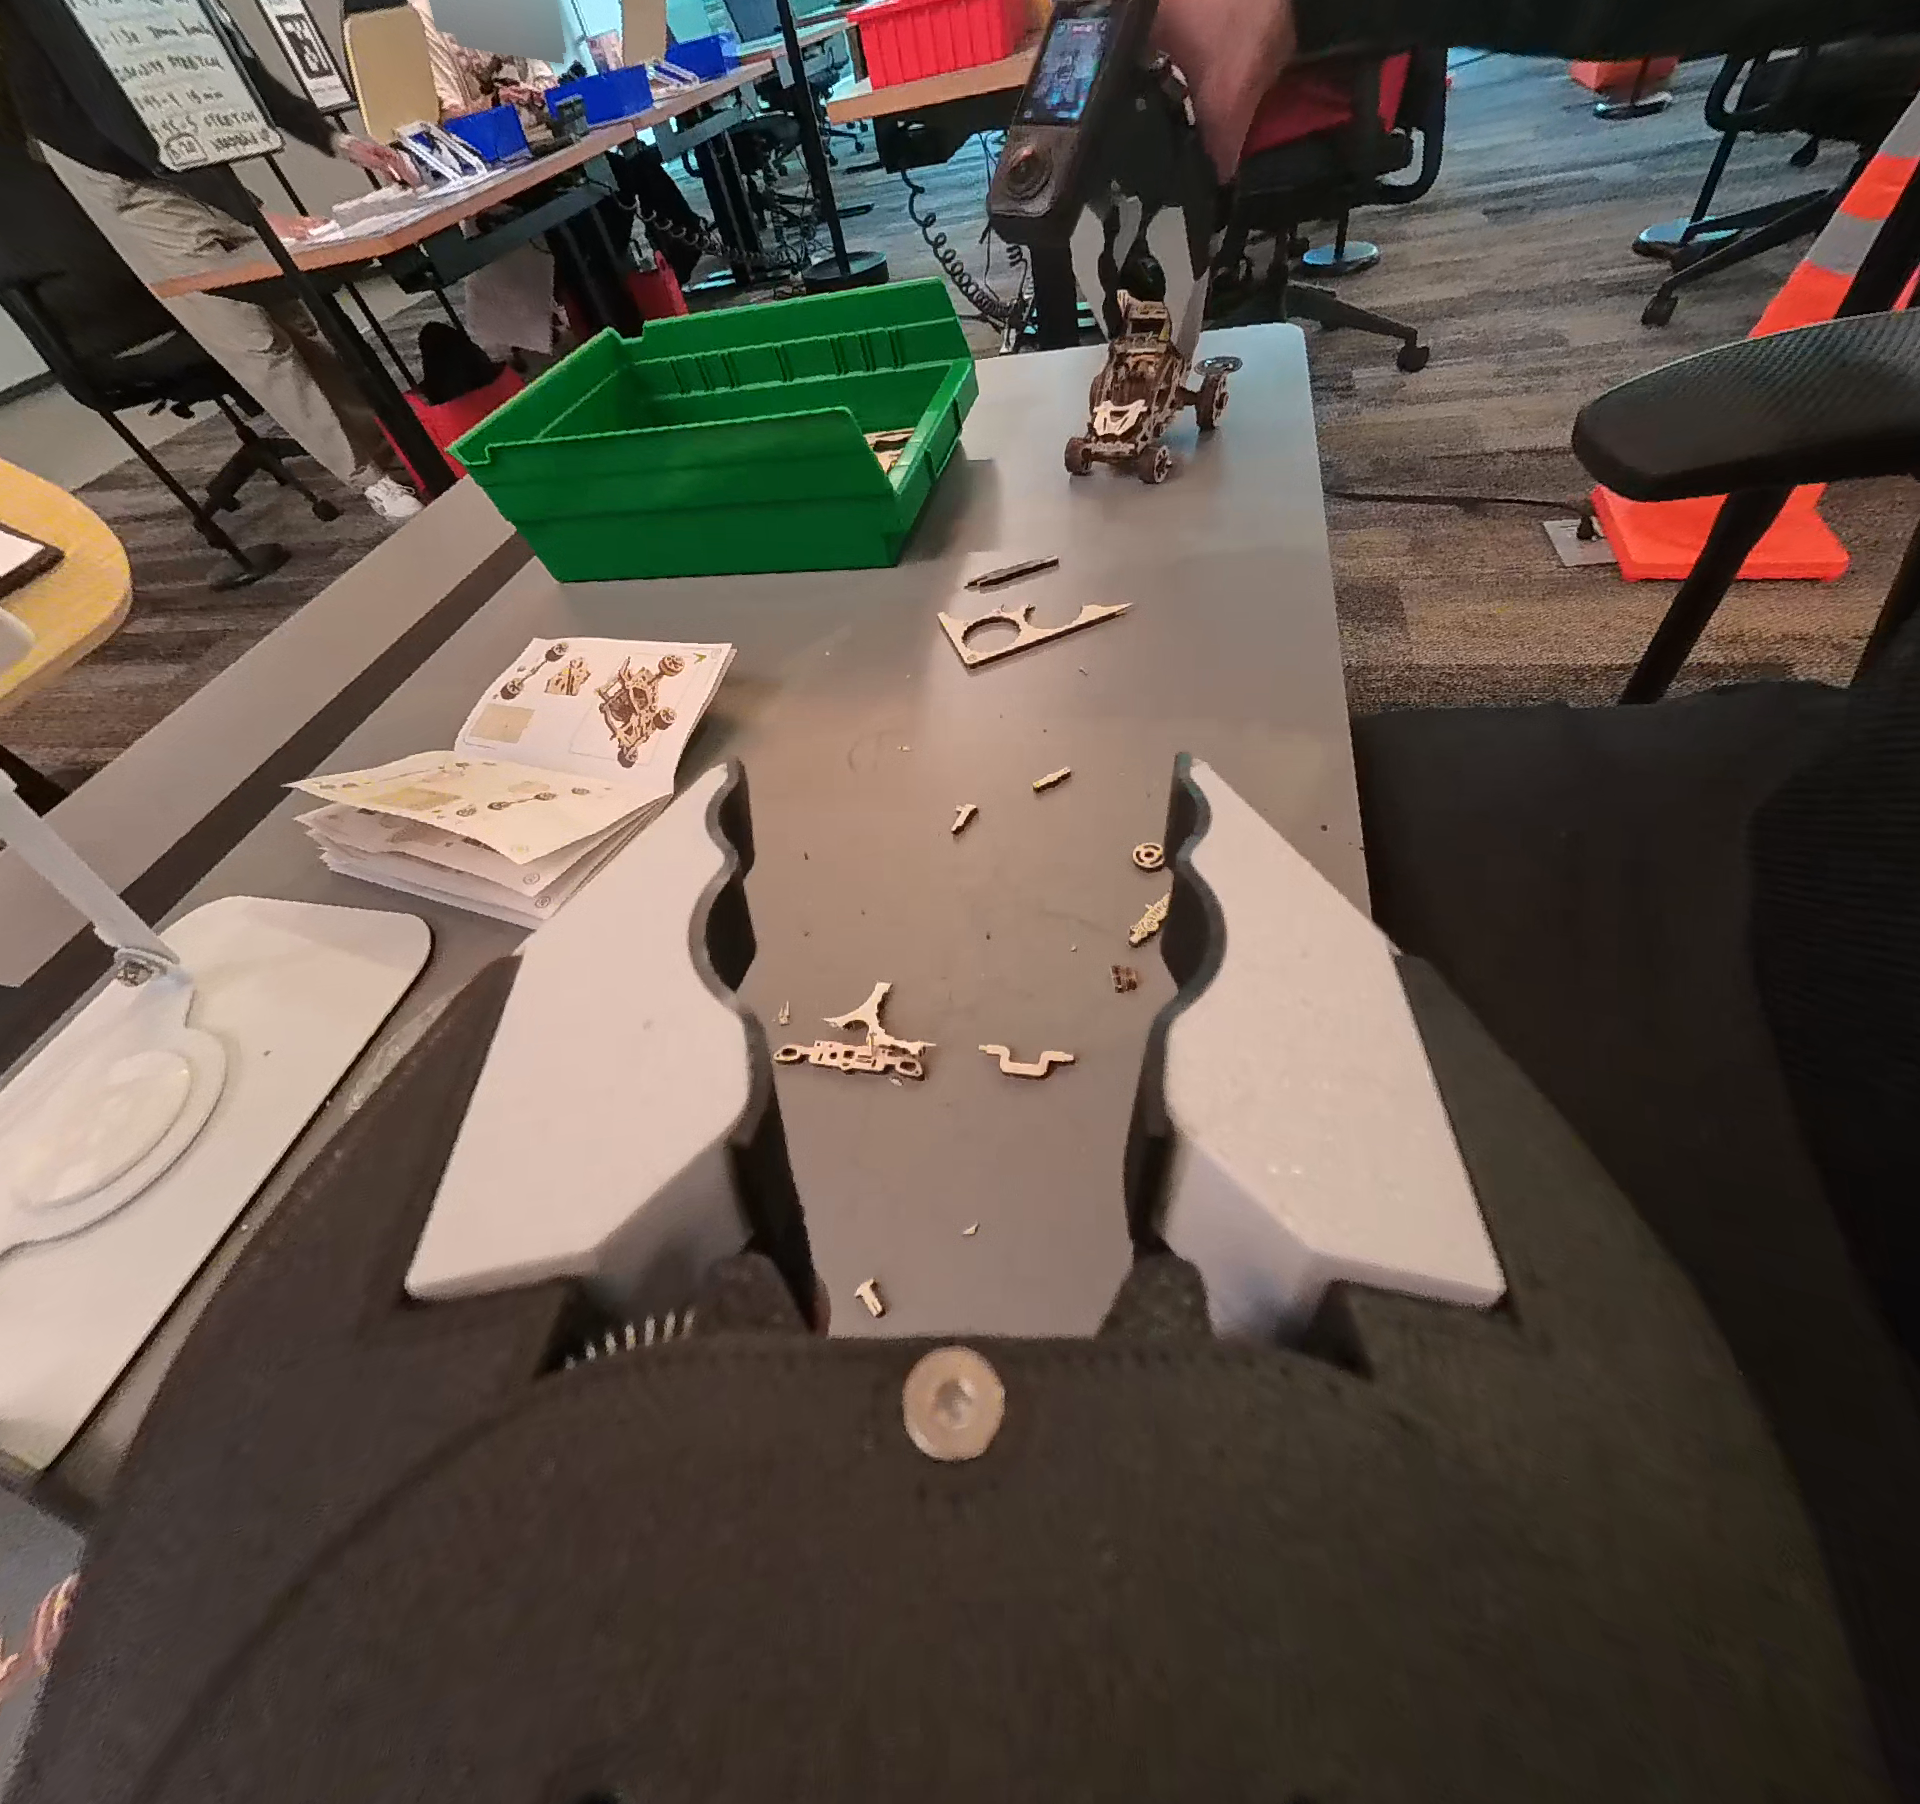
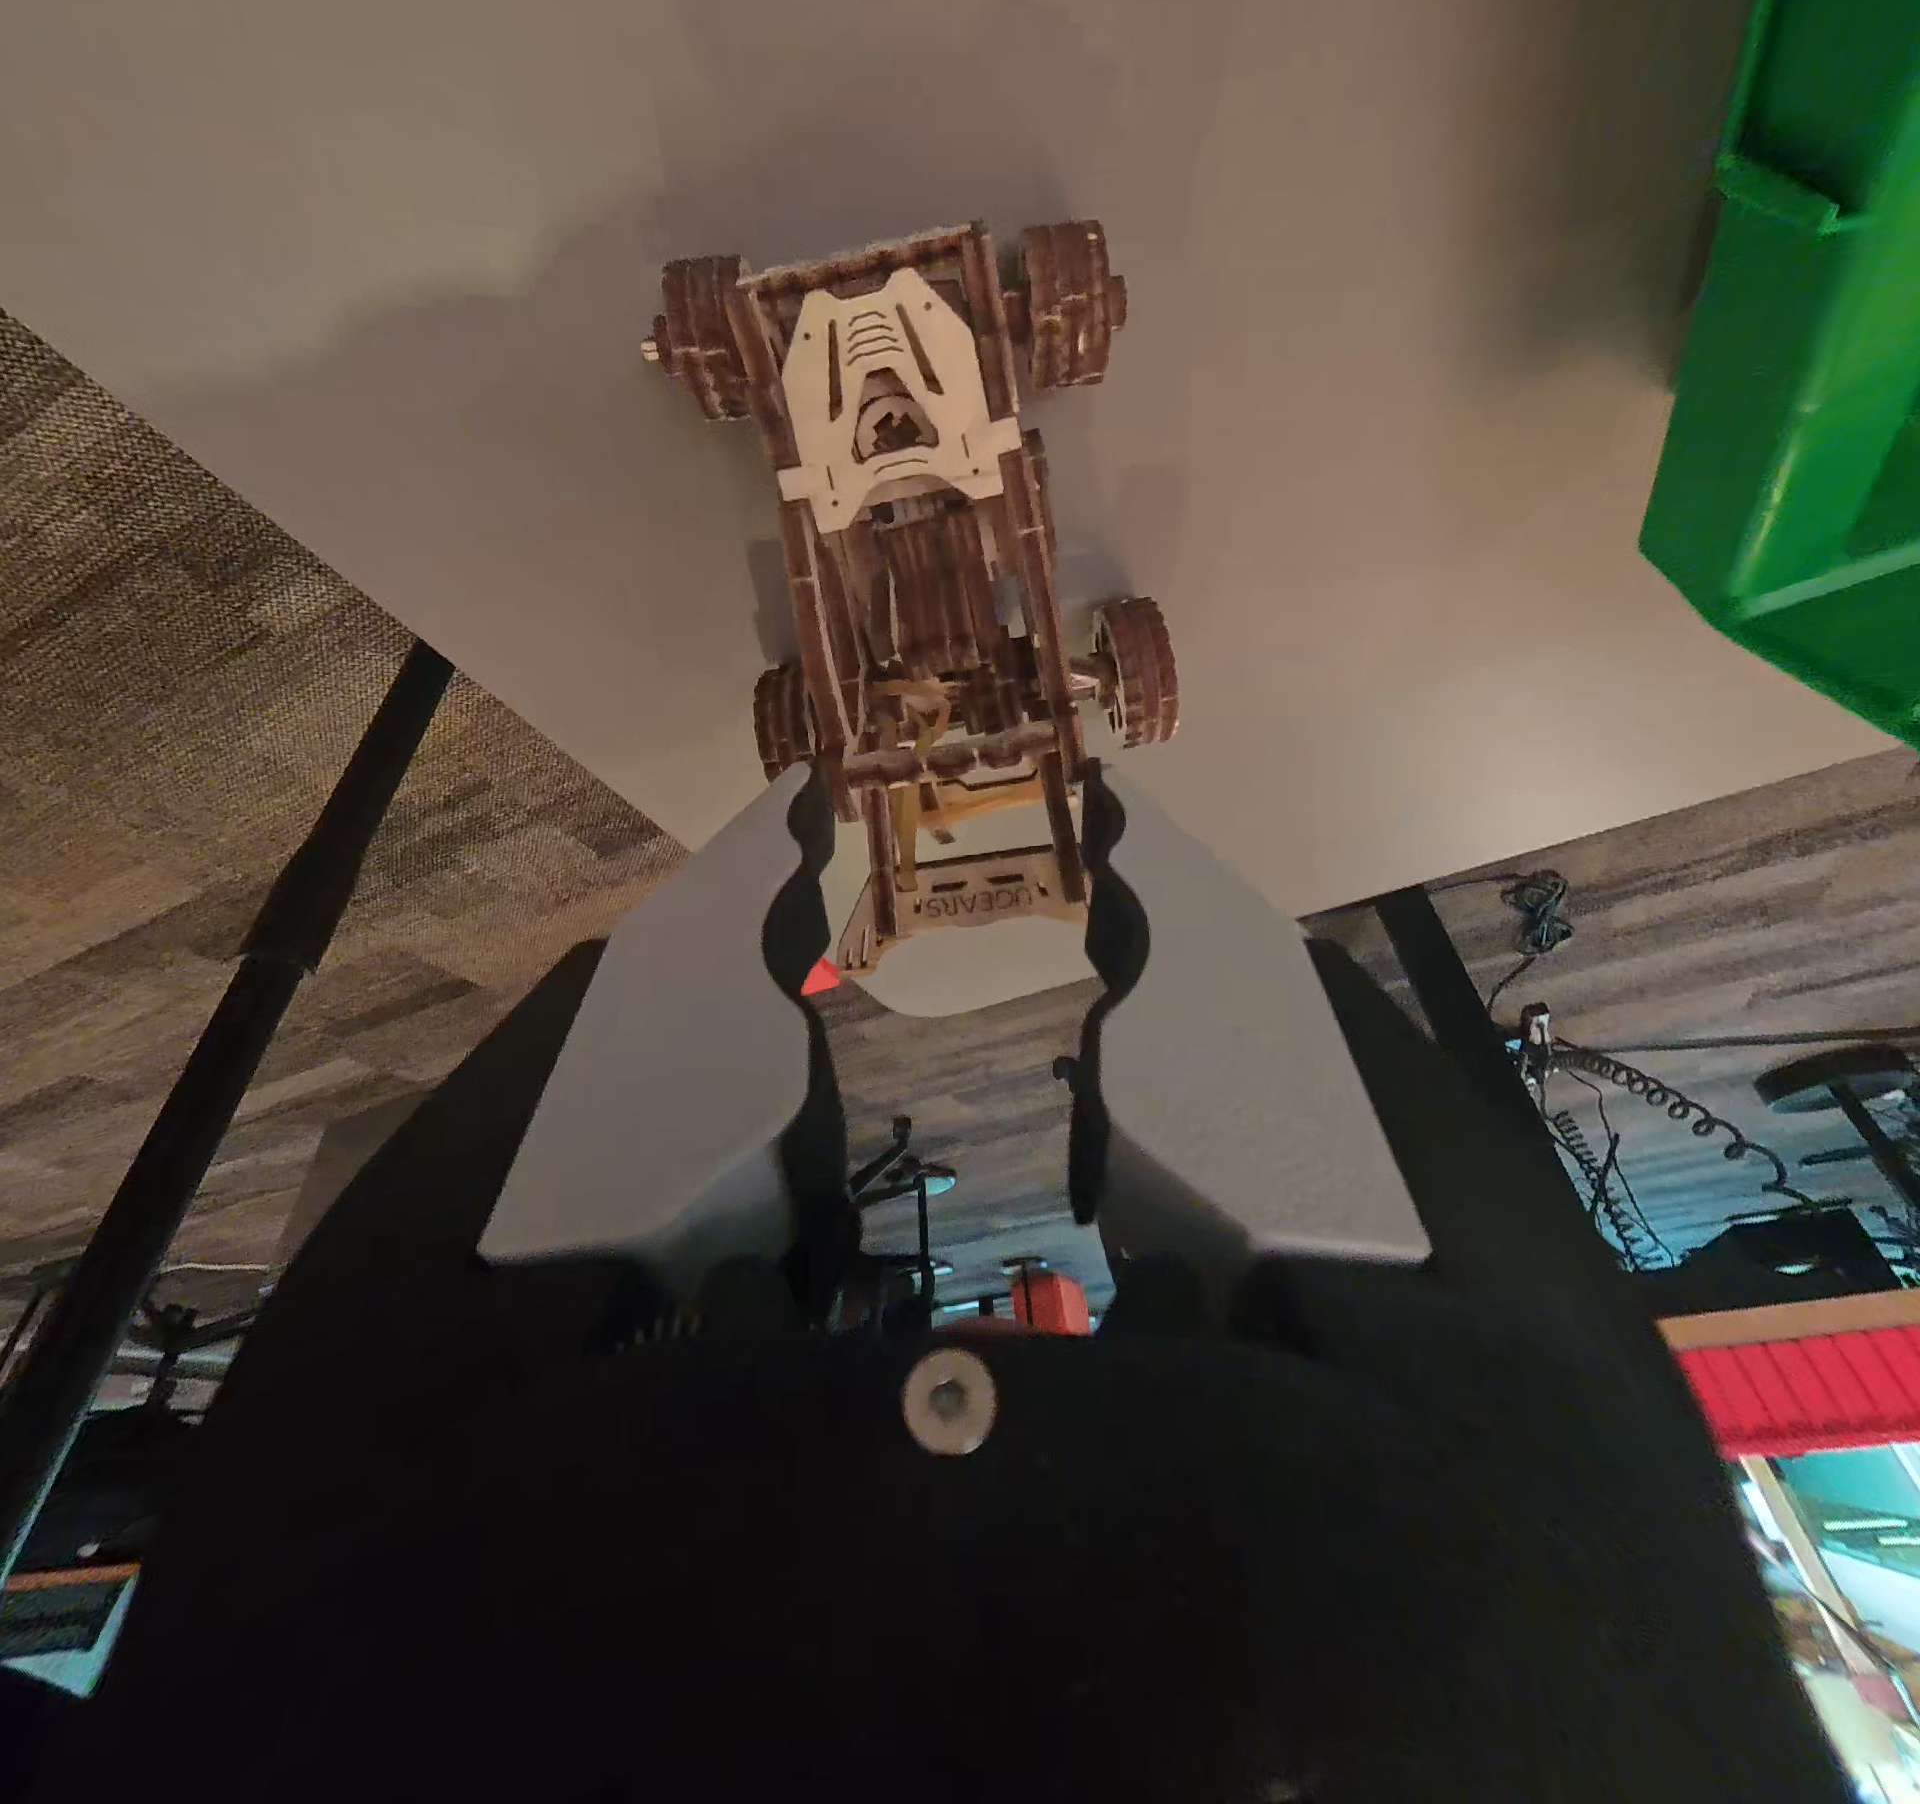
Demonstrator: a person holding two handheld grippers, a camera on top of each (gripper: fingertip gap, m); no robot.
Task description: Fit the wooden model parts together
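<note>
A brown wooden model car (image 1: 1132,404) stands on its wheels at the far end of the grey table (image 1: 1195,528). My right gripper (image 1: 1143,300), held by a hand (image 1: 1226,50), comes down on its rear. In the right wrist view the car (image 2: 914,507) points away, and my right gripper (image 2: 956,778) is shut on its rear frame. My left gripper (image 1: 961,767) is open and empty, low over the near table. Loose flat wooden parts lie between its fingers: a slotted strip (image 1: 852,1053), a small bracket (image 1: 1027,1058) and several tiny bits (image 1: 1148,918).
A green bin (image 1: 727,445) stands left of the car, and shows at the right in the right wrist view (image 2: 1829,352). A wooden offcut with a round hole (image 1: 1023,627) and a dark stick (image 1: 1013,572) lie mid-table. An open booklet (image 1: 540,778), a white lamp base (image 1: 156,1079), a chair armrest (image 1: 1745,404). Some 50 cm of space lies between my two pairs of fingers.
</note>
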